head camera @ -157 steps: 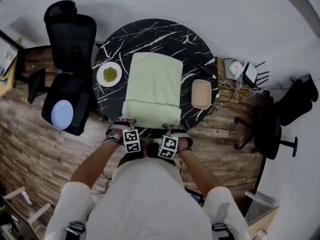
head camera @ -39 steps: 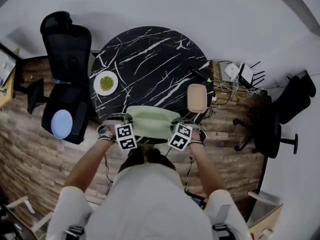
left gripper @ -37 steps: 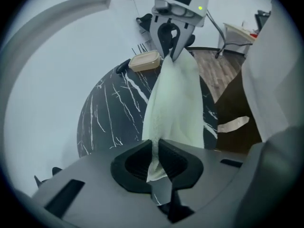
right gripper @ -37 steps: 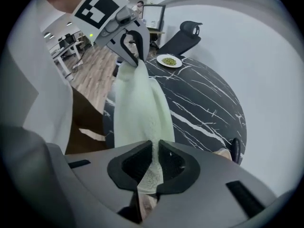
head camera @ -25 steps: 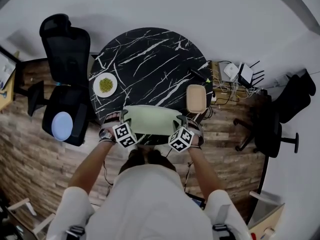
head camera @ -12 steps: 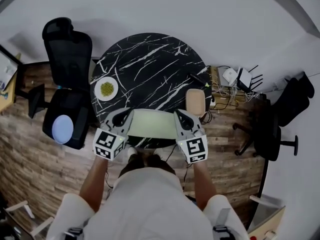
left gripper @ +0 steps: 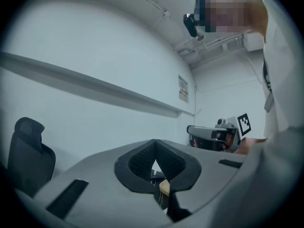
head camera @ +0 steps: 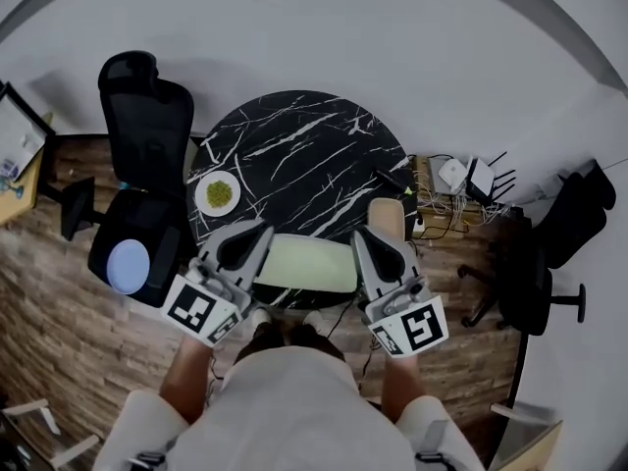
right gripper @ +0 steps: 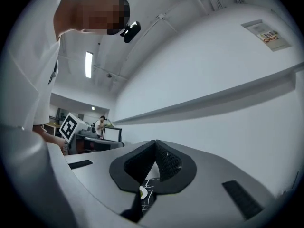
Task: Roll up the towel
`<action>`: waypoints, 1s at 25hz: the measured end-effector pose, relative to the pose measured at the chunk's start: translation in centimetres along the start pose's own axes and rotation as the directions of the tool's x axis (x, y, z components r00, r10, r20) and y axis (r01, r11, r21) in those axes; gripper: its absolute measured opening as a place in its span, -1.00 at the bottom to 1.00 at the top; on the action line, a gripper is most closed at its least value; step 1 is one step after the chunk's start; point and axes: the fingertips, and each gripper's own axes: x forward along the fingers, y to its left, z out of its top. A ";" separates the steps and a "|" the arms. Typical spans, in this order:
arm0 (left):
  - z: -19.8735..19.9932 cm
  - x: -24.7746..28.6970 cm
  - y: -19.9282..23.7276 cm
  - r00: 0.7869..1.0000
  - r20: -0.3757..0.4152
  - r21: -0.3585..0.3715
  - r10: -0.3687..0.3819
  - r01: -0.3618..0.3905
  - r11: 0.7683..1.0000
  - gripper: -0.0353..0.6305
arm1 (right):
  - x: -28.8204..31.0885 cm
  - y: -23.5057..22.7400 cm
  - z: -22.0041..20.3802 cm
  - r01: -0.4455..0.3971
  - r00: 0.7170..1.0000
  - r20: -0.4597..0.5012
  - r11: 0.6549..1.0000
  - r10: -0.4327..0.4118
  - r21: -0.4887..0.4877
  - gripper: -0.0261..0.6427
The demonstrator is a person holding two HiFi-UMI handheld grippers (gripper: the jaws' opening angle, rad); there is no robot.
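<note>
The pale green towel (head camera: pixel 306 263) lies rolled into a short log at the near edge of the round black marble table (head camera: pixel 294 135). Both grippers are lifted well above it, close to the head camera. My left gripper (head camera: pixel 257 234) hangs over the roll's left end and my right gripper (head camera: pixel 366 235) over its right end. Neither touches the towel. In the left gripper view the left gripper (left gripper: pixel 155 146) has its pads pressed together, with nothing held. The right gripper (right gripper: pixel 156 147) looks the same in its own view. Both point level at the white wall.
A white plate of green food (head camera: pixel 218 193) sits at the table's left edge and a beige tray (head camera: pixel 385 214) at its right edge. A black office chair (head camera: pixel 142 135) with a blue disc (head camera: pixel 128 266) stands left. Cables and devices (head camera: pixel 461 177) lie right, beside another chair (head camera: pixel 549 234).
Both grippers let go of the towel's ends, shut, and rose steeply toward the head camera while tipping up to level. The rolled towel stays at the table's near edge.
</note>
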 end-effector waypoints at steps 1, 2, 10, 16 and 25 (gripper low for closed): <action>-0.3 -0.1 -0.1 1.000 -0.006 0.001 0.001 -0.001 1.000 -0.89 | 0.0 0.2 -0.1 -0.004 1.000 -0.006 1.000 0.004 -0.011 -0.94; -0.5 -0.1 -0.3 1.000 -0.011 0.001 0.001 -0.001 1.000 -0.89 | -0.1 0.3 -0.2 -0.006 1.000 -0.013 1.000 0.006 -0.017 -0.94; -0.7 -0.6 -1.0 0.999 -0.017 0.011 -0.030 0.030 0.999 -0.88 | -0.4 2.1 -0.8 -0.057 0.998 -0.027 0.998 0.057 0.000 -0.93; -1.4 -0.7 -1.5 0.998 -0.040 -0.008 -0.053 0.053 0.999 -0.16 | -0.2 2.3 -1.5 -0.052 0.997 -0.060 0.998 0.053 0.016 -0.43; -1.6 -1.8 -2.8 0.997 -0.061 0.046 -0.057 0.059 0.997 -0.88 | -0.8 2.2 -1.2 -0.033 0.999 -0.038 0.998 0.035 0.048 -0.94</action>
